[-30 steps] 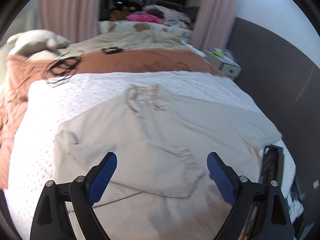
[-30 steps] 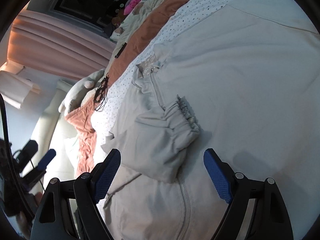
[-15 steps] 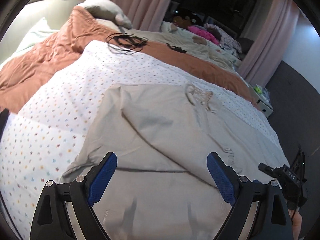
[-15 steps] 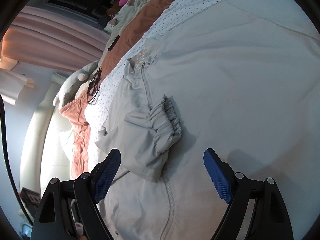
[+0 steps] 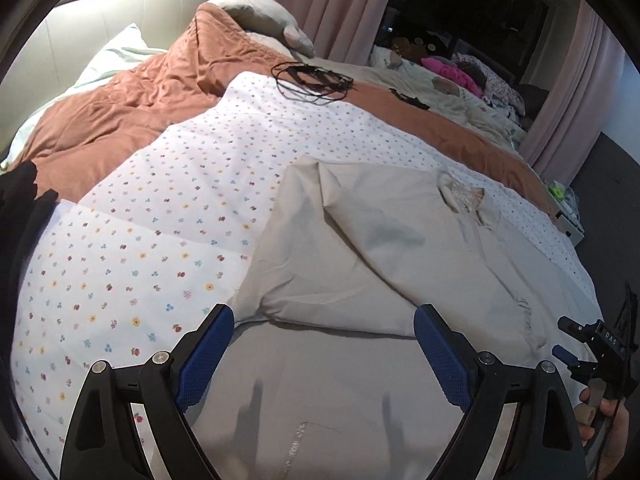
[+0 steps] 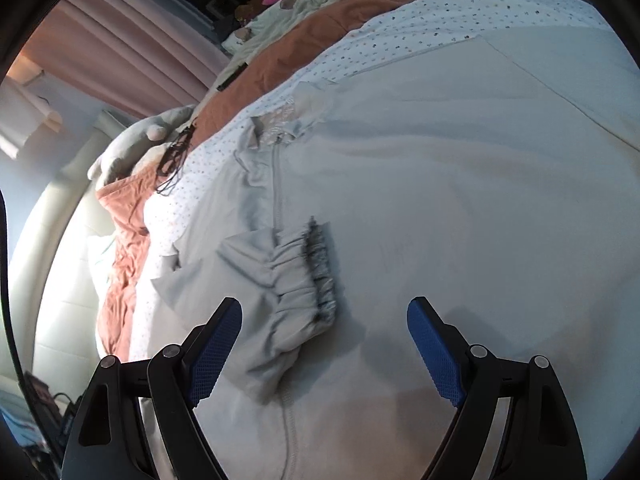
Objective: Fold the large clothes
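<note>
Beige jacket point(image 5: 400, 248) spread flat, zip side up, on the flower-print sheet point(image 5: 152, 216) of the bed, collar point(image 5: 464, 196) toward the rust-brown quilt point(image 5: 120, 116). 1 sleeve point(image 6: 272, 292) lies folded across the chest, its gathered cuff point(image 6: 320, 276) resting just beside the zip point(image 6: 276, 184); this placement probably narrows the garment before the body is doubled over. Left gripper point(image 5: 320, 344) hovers over the outer edge of that folded sleeve, fingers wide and empty. Right gripper point(image 6: 324, 340) hangs above the cuff, fingers likewise wide, gripping nothing. Both point downward at the cloth, seemingly to choose the next hold. The hem falls below both views, the jacket's far side runs out of view, and the dark cords point(image 5: 312, 80) beyond cannot be identified.
</note>
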The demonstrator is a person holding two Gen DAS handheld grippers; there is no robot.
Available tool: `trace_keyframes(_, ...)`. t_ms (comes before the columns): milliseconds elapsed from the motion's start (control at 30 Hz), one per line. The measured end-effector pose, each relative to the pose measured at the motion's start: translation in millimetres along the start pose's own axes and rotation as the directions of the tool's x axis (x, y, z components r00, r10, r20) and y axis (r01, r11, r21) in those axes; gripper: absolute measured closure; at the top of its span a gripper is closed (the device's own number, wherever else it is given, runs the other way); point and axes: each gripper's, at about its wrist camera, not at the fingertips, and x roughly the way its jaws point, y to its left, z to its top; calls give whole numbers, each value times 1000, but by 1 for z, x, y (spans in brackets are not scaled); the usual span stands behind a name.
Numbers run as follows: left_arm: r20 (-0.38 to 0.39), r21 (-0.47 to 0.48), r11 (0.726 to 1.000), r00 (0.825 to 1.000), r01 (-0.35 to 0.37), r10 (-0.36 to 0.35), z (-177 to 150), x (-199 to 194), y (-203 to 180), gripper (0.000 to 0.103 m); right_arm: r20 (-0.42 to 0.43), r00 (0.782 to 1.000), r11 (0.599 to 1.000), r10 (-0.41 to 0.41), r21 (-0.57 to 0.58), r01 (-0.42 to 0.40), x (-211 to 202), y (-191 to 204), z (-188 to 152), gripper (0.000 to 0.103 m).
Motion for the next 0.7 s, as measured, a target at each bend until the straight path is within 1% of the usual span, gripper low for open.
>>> trace_keyframes(67,-25,-2,1000,1000,-14,13,-2,8,9,13,-37,999,1000,-6,12,6,13,-3,4,19)
trace_keyframes(100,-35,7,999,998,-44,44,-2,11,13,14,-53,999,1000,1,9,-1,19,-1,5,20)
trace_keyframes(133,-43,16,997,996,-77,77,-3,14,15,14,-72,997,1000,10,-2,-10,24,2,5,25)
trace_keyframes(167,-51,21,995,994,-93,93,-3,18,18,14,-91,996,1000,7,-23,-9,29,6,6,30)
trace_keyframes(233,-73,19,995,992,-100,101,-4,24,24,14,-112,994,998,-12,-63,5,37,15,6,30)
trace_keyframes(300,-86,30,989,986,-142,144,-7,32,30,14,-126,992,996,-22,-90,11,44,21,5,33)
trace_keyframes(333,-92,42,986,982,-161,165,-9,36,32,14,-131,991,995,-26,-97,13,47,22,4,44)
trace_keyframes(367,-100,51,984,979,-171,176,-10,40,34,14,-142,989,994,-27,-105,13,49,23,3,60)
trace_keyframes(400,-110,57,982,976,-180,185,-11,44,36,18,-149,989,994,-24,-108,7,50,23,1,67)
trace_keyframes(433,-122,60,980,973,-187,193,-12,47,38,20,-142,990,994,-21,-111,5,49,22,1,72)
trace_keyframes(467,-135,63,979,971,-192,199,-14,50,40,24,-123,992,993,-18,-114,3,45,21,1,83)
trace_keyframes(533,-155,78,971,960,-225,235,-17,55,43,27,-88,996,995,10,-98,-19,34,17,5,91)
trace_keyframes(567,-158,89,965,953,-247,258,-18,57,43,31,-65,998,995,26,-91,-31,26,16,8,93)
trace_keyframes(600,-161,97,961,949,-260,273,-19,59,44,39,-39,999,995,27,-90,-30,19,16,10,93)
trace_keyframes(633,-166,97,958,944,-271,284,-19,62,47,43,-4,1000,996,14,-94,-14,9,16,12,94)
trace_keyframes(700,-169,74,953,938,-294,303,-18,63,53,56,56,998,996,-19,-90,24,-7,15,15,94)
